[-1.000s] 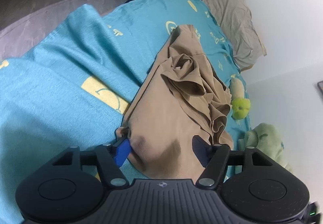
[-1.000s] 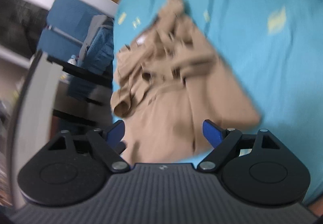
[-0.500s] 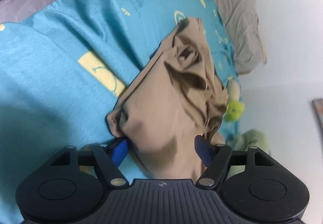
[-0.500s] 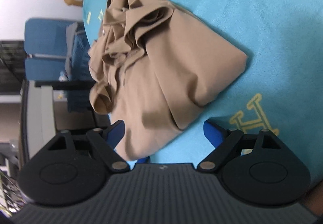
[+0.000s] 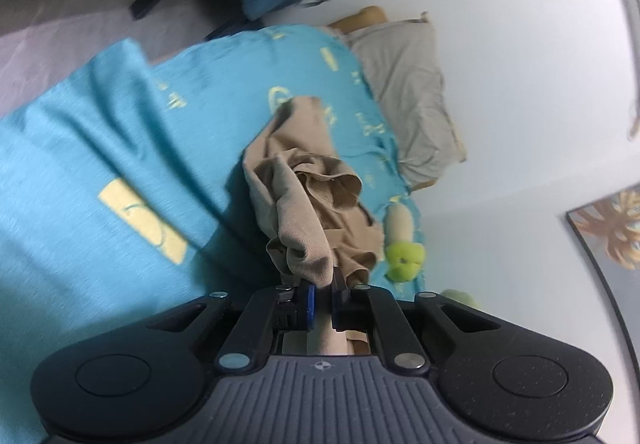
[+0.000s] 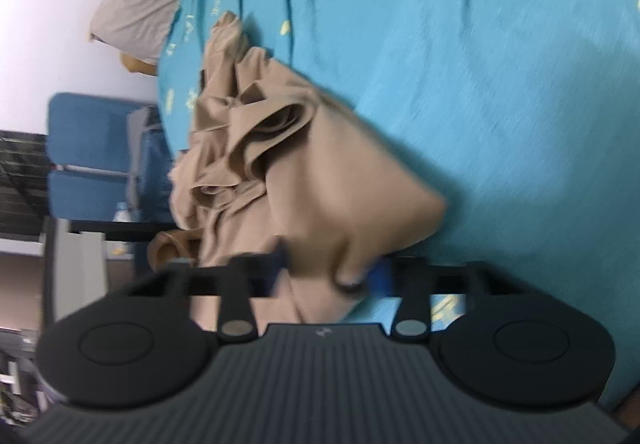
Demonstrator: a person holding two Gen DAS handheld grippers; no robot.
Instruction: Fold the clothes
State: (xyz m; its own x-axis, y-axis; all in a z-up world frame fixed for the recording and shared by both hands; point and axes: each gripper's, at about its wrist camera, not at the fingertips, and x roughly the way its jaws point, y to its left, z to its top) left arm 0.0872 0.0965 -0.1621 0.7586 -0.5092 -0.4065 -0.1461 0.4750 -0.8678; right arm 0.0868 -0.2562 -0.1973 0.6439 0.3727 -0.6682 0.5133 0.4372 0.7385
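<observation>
1. The step in hand is judged to be the taking up of the tan garment (image 5: 308, 203) at two points so that it can be lifted and spread; it is seen crumpled, not laid flat or folded, on the turquoise bedspread (image 5: 100, 147).

2. The left gripper (image 5: 322, 294) is seen pinched nearly shut, with a bunched edge of the garment clamped between its fingers; the cloth is drawn up taut from the heap ahead of it.

3. The right gripper (image 6: 332, 268) is seen partly open, with a fold of the garment (image 6: 320, 183) lying between its fingers. Whether the cloth is yet truly gripped cannot be told, since the view is blurred.

4. From the left gripper the bulk of the garment lies straight ahead and just beyond the fingertips. From the right gripper it spreads ahead and to the left, its nearest corner resting between the fingers.

5. The next move is judged to call for a firm hold on the right side, and then for the two held points to be drawn apart evenly, so that the tangled folds are shaken out.
</observation>
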